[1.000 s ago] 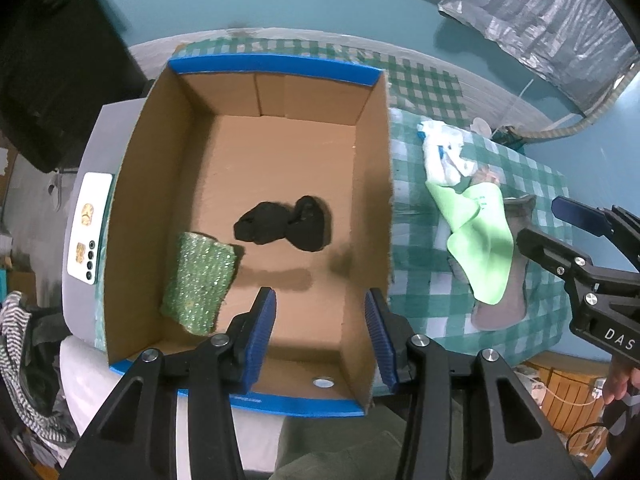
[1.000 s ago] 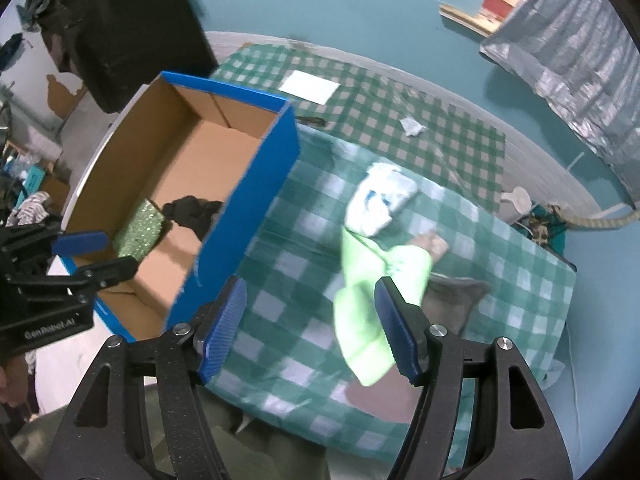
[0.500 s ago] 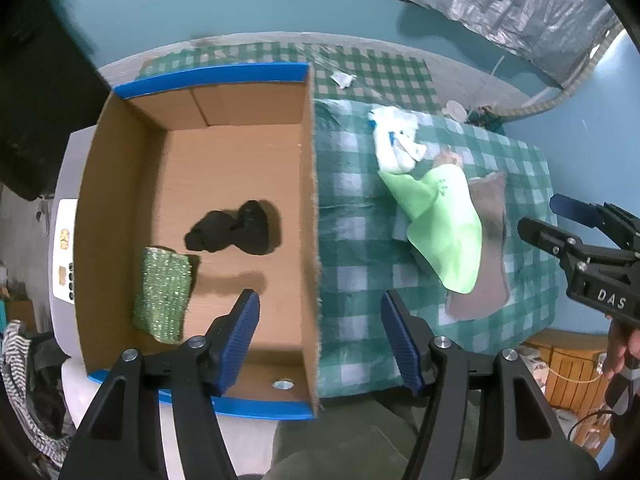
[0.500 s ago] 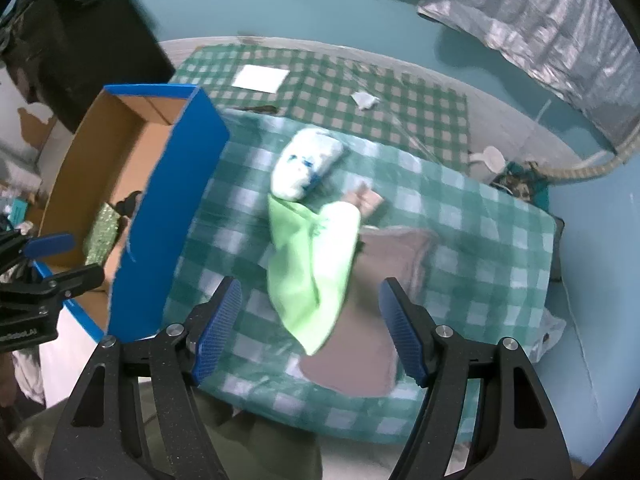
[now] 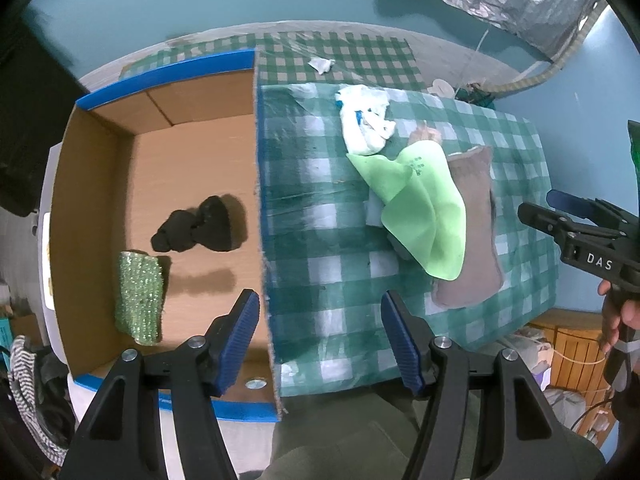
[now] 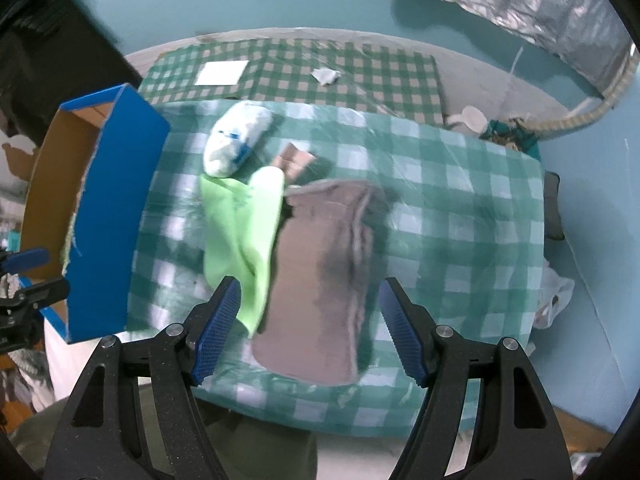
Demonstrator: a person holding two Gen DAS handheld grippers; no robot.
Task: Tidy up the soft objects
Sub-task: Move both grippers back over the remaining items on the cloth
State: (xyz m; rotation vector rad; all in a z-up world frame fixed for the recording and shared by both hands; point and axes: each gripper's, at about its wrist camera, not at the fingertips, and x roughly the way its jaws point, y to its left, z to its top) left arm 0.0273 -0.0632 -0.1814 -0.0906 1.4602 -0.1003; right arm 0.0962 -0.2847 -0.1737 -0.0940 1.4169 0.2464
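While both grippers hang w/ jaws wide apart and nothing held, the left gripper straddles the cardboard box's right wall. Inside: black cloth bundle and green sparkly sponge, seen only from left wrist. Right gripper hovers over lime-green cloth and grey towel on checked tablecloth; white wad, maybe a bag, sits just behind.
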